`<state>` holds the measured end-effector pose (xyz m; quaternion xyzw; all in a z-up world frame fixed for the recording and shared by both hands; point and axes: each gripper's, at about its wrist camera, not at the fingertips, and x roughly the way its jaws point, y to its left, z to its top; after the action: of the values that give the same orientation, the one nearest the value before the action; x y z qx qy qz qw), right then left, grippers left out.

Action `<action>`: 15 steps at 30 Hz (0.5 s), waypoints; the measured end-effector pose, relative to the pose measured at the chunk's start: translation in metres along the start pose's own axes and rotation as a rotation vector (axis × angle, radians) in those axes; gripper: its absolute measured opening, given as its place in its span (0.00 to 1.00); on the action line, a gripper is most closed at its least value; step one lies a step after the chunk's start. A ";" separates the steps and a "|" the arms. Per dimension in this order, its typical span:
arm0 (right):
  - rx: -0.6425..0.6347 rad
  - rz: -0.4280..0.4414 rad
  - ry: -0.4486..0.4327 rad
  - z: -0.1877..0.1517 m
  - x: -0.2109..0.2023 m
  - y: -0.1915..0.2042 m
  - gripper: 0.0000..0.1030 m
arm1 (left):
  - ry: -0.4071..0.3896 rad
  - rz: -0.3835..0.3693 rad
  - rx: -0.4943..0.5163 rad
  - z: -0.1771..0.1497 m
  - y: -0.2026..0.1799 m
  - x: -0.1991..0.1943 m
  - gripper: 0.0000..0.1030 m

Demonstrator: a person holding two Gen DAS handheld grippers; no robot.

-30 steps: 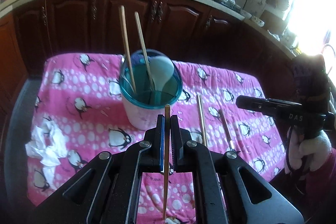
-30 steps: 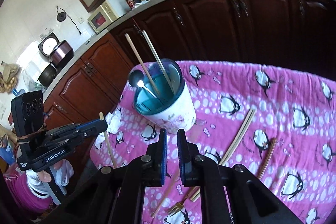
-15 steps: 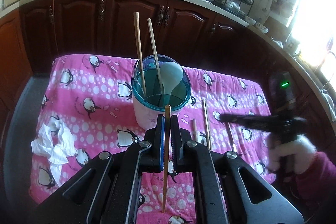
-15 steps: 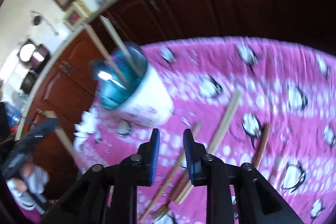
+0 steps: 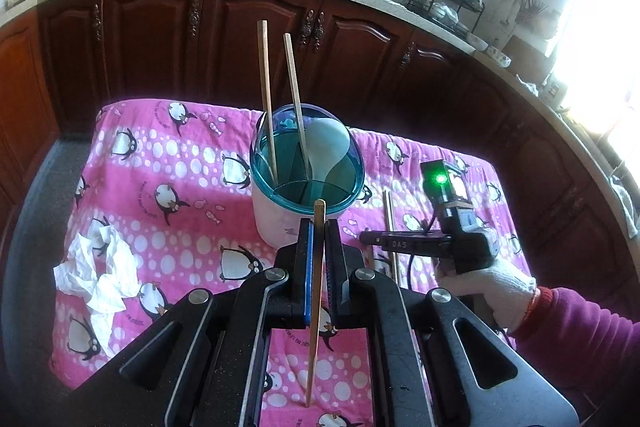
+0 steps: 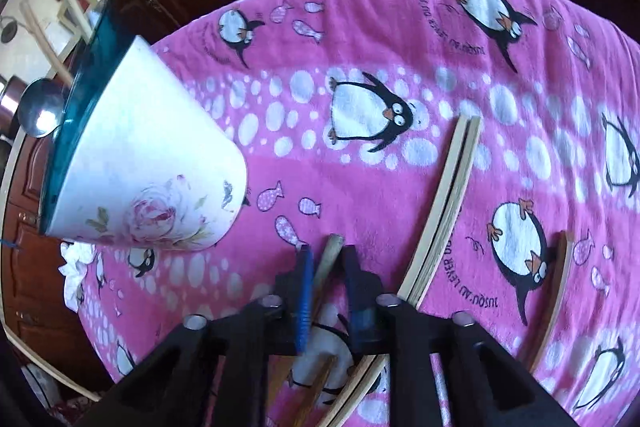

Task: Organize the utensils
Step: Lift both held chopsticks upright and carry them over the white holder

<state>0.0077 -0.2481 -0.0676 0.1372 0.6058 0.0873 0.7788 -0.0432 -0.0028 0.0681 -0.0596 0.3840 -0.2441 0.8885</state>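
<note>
Left gripper (image 5: 316,231) is clamped on a single chopstick (image 5: 314,307), held near-vertical, upper tip just short of the utensil holder (image 5: 280,223) rim at 12 o'clock. Right gripper (image 6: 325,259) sits low on the penguin cloth (image 6: 400,27), jaws apart, straddling a loose chopstick (image 6: 326,265); not closed on it yet. Pair of chopsticks (image 6: 444,203) lies at 1 o'clock from it, another stick (image 6: 554,291) at 3 o'clock. Holder already has two chopsticks (image 5: 266,99) and a spoon (image 5: 328,151). Tip: centre the stick between the pads before squeezing, lift level, clear the rim before dropping.
</note>
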 end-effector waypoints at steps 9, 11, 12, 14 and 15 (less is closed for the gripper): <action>-0.071 0.154 -0.157 -0.020 -0.090 0.009 0.10 | -0.033 -0.046 0.008 0.001 -0.006 -0.029 0.04; -0.094 0.175 -0.195 -0.025 -0.112 0.014 0.09 | -0.041 -0.053 0.014 0.002 -0.008 -0.037 0.04; -0.105 0.184 -0.209 -0.025 -0.122 0.017 0.09 | -0.046 -0.057 0.016 0.002 -0.009 -0.040 0.04; -0.131 0.193 -0.243 -0.026 -0.139 0.023 0.08 | -0.058 -0.063 0.023 0.005 -0.013 -0.049 0.04; -0.142 0.202 -0.263 -0.026 -0.150 0.025 0.08 | -0.063 -0.066 0.025 0.007 -0.013 -0.051 0.04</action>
<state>-0.0545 -0.2674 0.0726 0.1524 0.4742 0.1889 0.8463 -0.0735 0.0097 0.1100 -0.0685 0.3507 -0.2760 0.8923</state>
